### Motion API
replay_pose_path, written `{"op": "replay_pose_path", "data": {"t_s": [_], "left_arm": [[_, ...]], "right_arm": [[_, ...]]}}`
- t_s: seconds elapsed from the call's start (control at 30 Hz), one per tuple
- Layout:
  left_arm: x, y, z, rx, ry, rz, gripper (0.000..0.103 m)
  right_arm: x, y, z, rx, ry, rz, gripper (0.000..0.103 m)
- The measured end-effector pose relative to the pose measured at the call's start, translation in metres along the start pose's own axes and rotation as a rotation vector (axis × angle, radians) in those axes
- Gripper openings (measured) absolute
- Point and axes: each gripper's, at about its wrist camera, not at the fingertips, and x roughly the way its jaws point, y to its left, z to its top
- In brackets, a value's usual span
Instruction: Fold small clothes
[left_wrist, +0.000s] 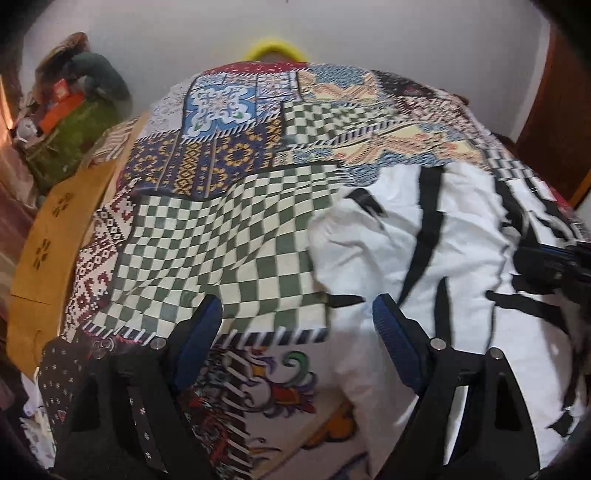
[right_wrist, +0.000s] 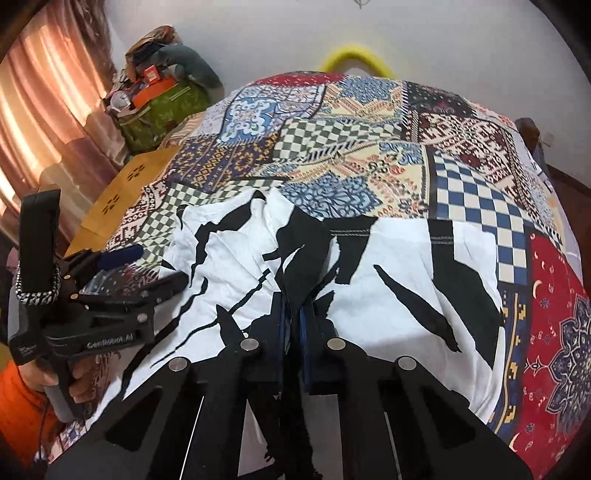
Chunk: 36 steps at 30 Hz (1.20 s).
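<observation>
Bulging green bag (right_wrist: 162, 110), right tongs (right_wrist: 291, 314) pinching garment (right_wrist: 388, 258)

Soft daylight, motion blur (fisheye-warped edges)

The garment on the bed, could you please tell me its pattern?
White with jagged black streaks; the right wrist view shows it best.

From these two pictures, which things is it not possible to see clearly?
- Left wrist view: the white and black garment is blurred, so its type is unclear, and the picture's right edge cuts it off.
- Right wrist view: the right tongs cover the pinched fold, so how many layers they hold is hidden.
- Both views: the yellow ring is half hidden behind the patchwork cover.
</observation>
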Motion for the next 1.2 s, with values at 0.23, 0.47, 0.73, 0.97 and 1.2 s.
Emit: {"op": "replay_pose_path", "data": {"t_s": [0.23, 0.47, 0.73, 0.97, 1.2], "left_arm": [[-0.02, 0.008, 0.003, -0.027, 0.016, 0.023, 0.081], [-0.067, -0.012, -0.004, 0.01, -0.014, -0.14, 0.081], [-0.051, -0.055, -0.048, 0.086, 0.138, -0.209, 0.081], [-0.065, -0.042, -0.083, 0.049, 0.149, -0.251, 0.082], [-0.09, -0.032, -0.109, 0.076, 0.122, -0.213, 0.083]], "right_arm": [[-0.02, 0.002, 0.003, 0.007, 0.018, -0.009, 0.012], [-0.057, 0.013, -0.014, -0.056, -0.002, 0.019, 0.028], [-0.043, 0.025, -0.065, -0.132, 0.125, -0.001, 0.033], [-0.064, 0.023, -0.1, -0.187, 0.119, -0.048, 0.04], [-0.086, 0.017, -0.115, -0.169, 0.094, -0.06, 0.044]]}}
